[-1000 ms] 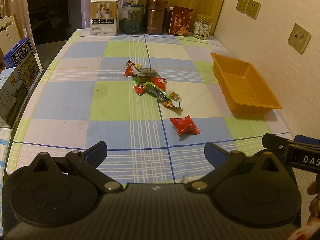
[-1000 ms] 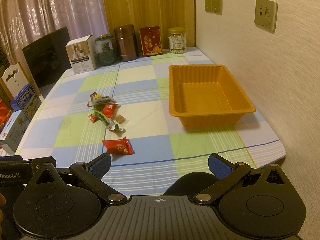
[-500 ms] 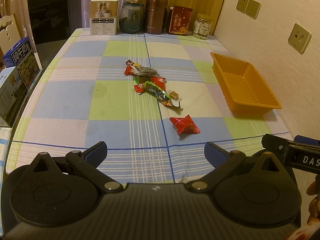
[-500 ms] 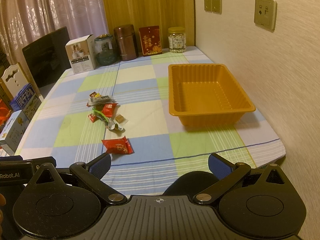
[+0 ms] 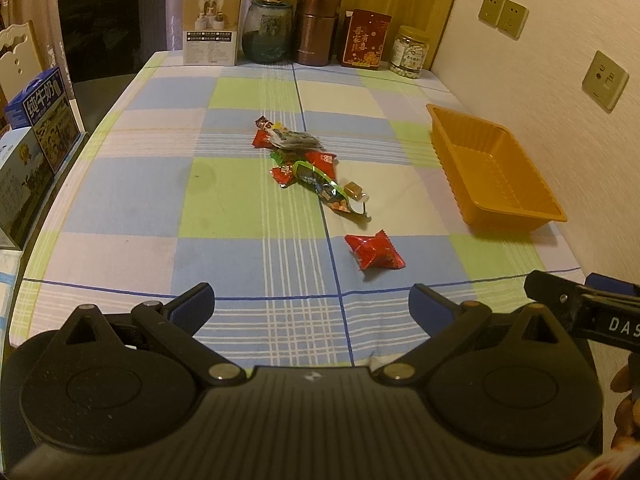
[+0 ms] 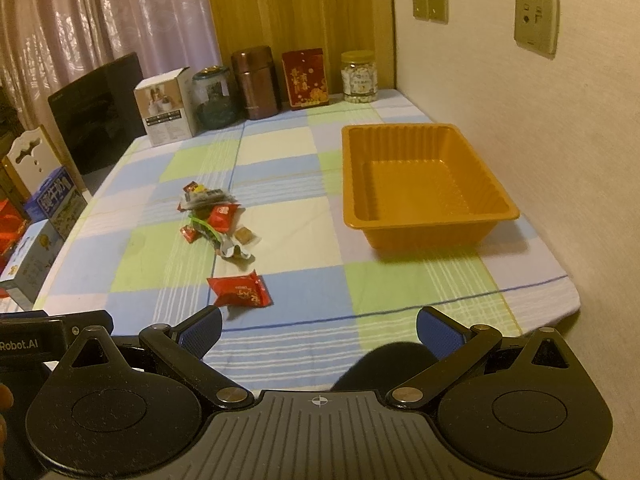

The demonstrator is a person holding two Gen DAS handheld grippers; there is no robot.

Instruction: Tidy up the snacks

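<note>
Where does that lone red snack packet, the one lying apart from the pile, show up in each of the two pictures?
Left wrist view: the red snack packet lies right of centre, nearer the camera than the snack pile.
Right wrist view: the same packet lies left of centre, just beyond the gripper's left finger.
Shared landmark: the orange tray, to the packet's right in both.

Snack pile (image 5: 308, 164) labels too small; right tool (image 5: 592, 312) cut off.
</note>
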